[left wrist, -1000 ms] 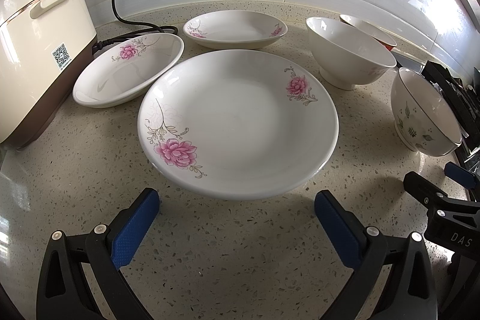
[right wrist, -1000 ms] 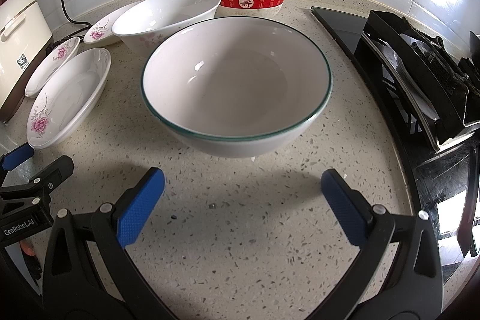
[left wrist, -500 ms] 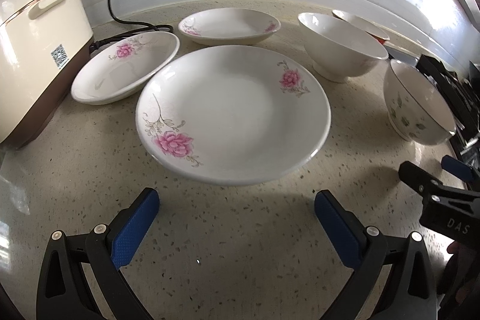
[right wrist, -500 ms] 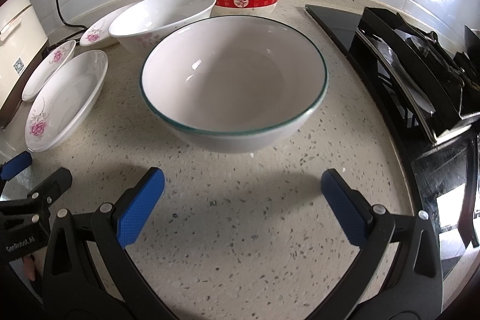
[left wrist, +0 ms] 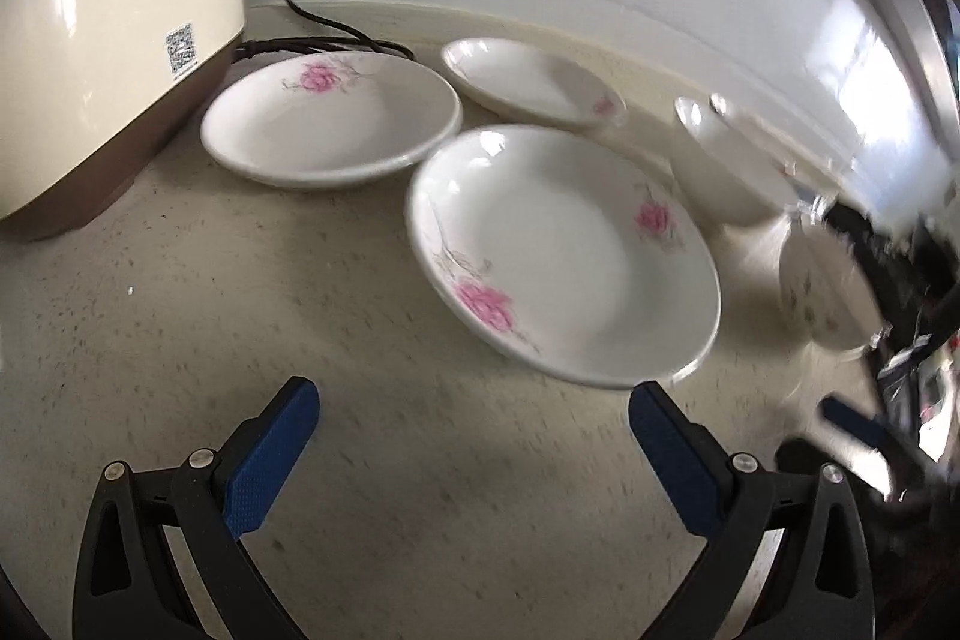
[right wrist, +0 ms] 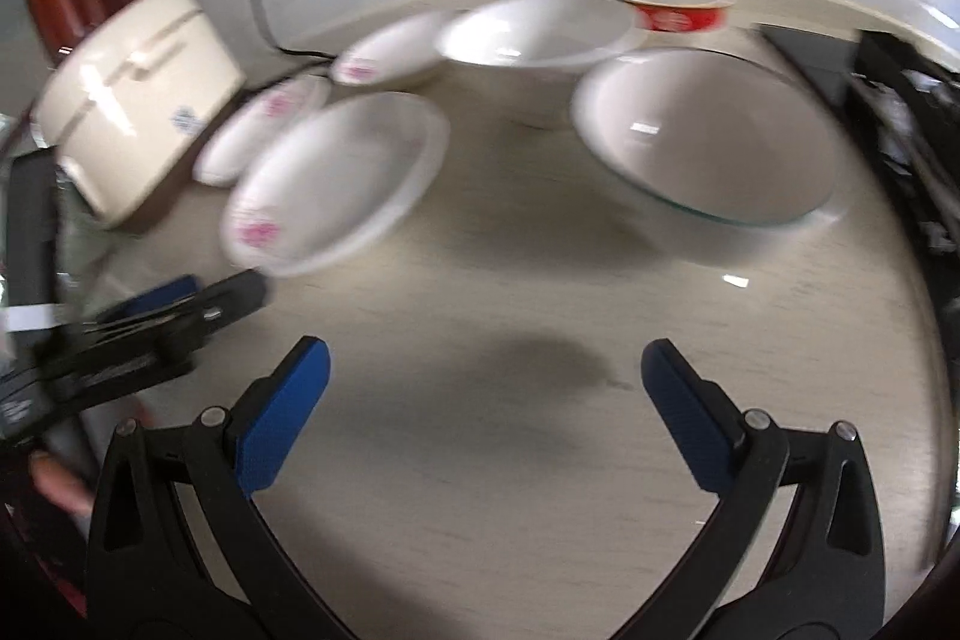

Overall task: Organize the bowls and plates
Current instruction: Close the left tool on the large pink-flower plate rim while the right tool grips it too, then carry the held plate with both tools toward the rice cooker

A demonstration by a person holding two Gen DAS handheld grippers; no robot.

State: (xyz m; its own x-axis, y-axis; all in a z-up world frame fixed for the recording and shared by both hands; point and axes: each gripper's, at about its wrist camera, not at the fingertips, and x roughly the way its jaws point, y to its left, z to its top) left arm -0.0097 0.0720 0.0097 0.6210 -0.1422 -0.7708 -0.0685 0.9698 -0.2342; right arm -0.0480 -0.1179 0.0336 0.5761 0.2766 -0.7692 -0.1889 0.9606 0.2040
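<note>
Both grippers are hanging wide apart and holding nothing, left gripper [left wrist: 474, 418] and right gripper [right wrist: 486, 382] over bare surface [right wrist: 510, 460], so basically nothing's sorted yet. The big flowered plate [left wrist: 564, 256] is sitting nearest, the green-rimmed bowl [right wrist: 708, 136] off toward the stove edge. Further back, two smaller flowered plates [left wrist: 330, 124] by the rice cooker [left wrist: 102, 34], then a white bowl [right wrist: 534, 34] and red bowl [right wrist: 672, 1] along the wall. Everything's spread out singly, so all the stacking is left.

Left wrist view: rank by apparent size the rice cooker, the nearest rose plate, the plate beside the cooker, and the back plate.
1. rice cooker, cropped by the frame
2. nearest rose plate
3. plate beside the cooker
4. back plate

Nearness inflates the front plate, so 2 versus 3 in true size is unsure.
</note>
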